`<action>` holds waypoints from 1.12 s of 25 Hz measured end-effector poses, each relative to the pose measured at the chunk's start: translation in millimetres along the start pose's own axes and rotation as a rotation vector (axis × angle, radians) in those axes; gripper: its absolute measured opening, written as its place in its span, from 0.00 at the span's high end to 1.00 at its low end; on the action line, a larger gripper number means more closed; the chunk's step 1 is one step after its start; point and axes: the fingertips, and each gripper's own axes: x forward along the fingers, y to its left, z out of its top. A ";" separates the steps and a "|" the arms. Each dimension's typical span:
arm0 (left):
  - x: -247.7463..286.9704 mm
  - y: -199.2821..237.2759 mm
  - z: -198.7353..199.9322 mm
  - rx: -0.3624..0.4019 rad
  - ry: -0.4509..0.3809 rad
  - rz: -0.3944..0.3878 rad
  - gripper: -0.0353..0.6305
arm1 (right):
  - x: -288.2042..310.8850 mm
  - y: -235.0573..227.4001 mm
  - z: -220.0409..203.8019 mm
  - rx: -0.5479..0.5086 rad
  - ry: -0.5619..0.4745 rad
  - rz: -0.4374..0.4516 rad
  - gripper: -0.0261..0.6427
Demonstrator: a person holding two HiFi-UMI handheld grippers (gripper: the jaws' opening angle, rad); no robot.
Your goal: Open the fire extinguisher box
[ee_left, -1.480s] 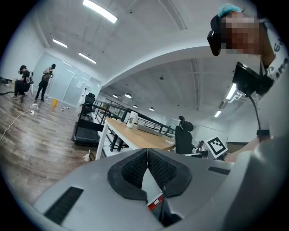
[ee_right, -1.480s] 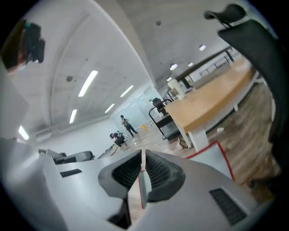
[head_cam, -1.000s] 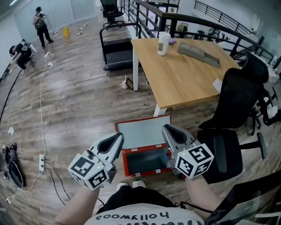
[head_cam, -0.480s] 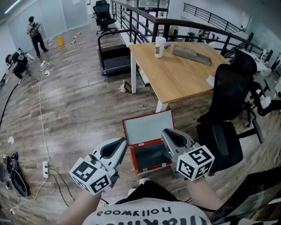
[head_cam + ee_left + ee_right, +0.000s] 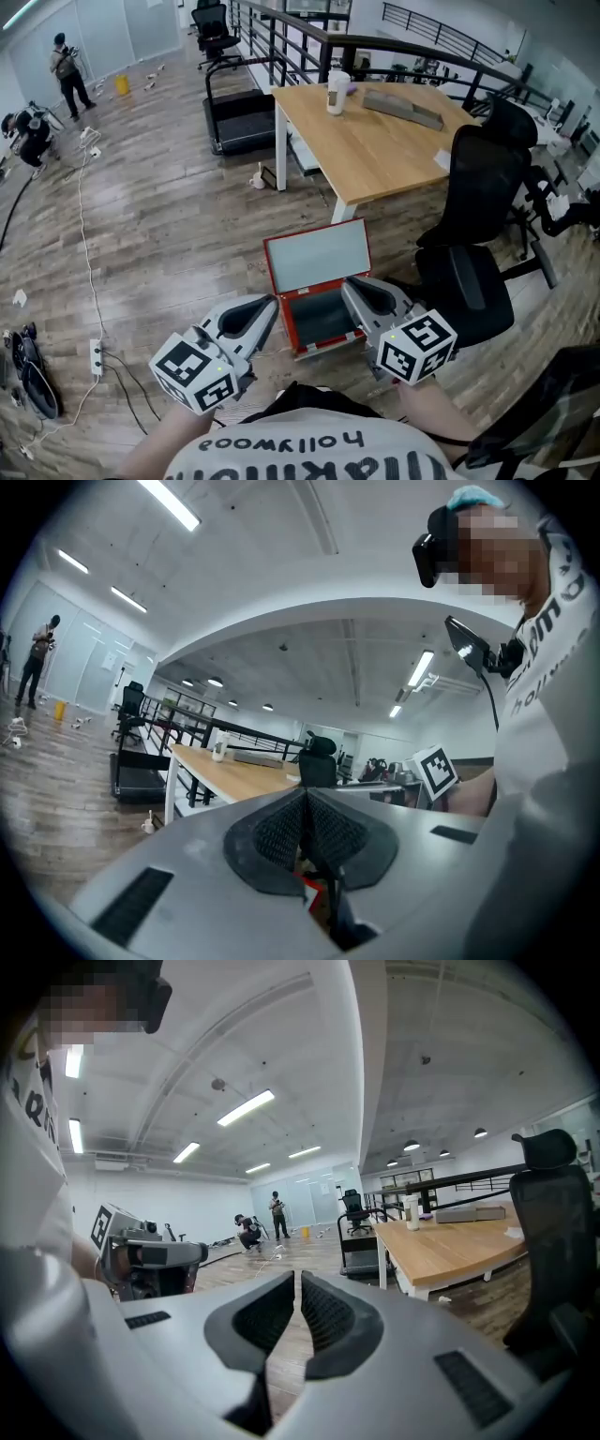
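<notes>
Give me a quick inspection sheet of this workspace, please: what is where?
Surface: wood-plank floor.
Job's things: red fire extinguisher box on the floor, lid open, no extinguisher seen inside.
Clutter: cup and grey slab on the wooden table.
Grippers: left gripper and right gripper shut, empty, flanking the box.
Cables: white cable, power strip.
Surroundings: office chair, treadmill, railing, distant person.
</notes>
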 end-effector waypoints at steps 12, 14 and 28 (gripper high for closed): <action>9.9 10.9 -10.8 -0.051 -0.005 0.079 0.94 | 2.8 -14.7 -0.2 0.017 0.047 0.043 0.95; 13.9 6.6 -14.7 -0.045 0.011 0.073 0.94 | 1.6 -15.4 -2.1 0.012 0.054 0.053 0.95; 19.1 -3.5 -27.0 -0.043 0.047 0.087 0.94 | -7.3 -16.8 -11.4 -0.009 0.068 0.082 0.95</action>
